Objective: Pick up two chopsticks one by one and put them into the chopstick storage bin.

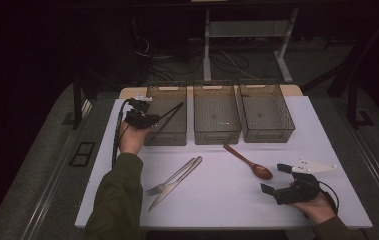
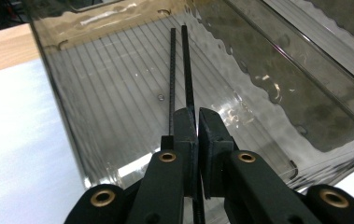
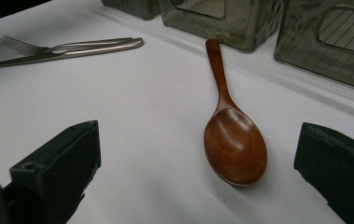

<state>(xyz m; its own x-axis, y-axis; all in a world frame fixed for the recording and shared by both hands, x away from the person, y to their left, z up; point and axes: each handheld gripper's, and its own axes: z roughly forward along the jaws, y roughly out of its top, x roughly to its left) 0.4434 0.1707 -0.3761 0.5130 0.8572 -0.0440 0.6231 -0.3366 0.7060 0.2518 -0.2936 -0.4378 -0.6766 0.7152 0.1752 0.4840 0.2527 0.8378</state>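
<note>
My left gripper [image 1: 152, 121] is shut on a pair of black chopsticks [image 1: 171, 112] at the front left corner of the left grey bin [image 1: 166, 136]. In the left gripper view the chopsticks [image 2: 178, 70] run side by side from the closed jaws of the left gripper [image 2: 197, 126] out over the ribbed floor of the bin [image 2: 118, 102]. A brown wooden spoon [image 1: 249, 162] lies on the white table, bowl toward me. My right gripper [image 1: 275, 178] stands open just right of its bowl. In the right gripper view the spoon [image 3: 234, 144] lies between and ahead of the spread jaws of the right gripper [image 3: 198, 140], untouched.
A middle bin [image 1: 217, 136] and a right bin [image 1: 269, 135] stand beside the left one along the back of the table. A metal fork and knife [image 1: 174, 181] lie together at the centre left, also seen as the fork and knife [image 3: 72, 46] beyond the spoon.
</note>
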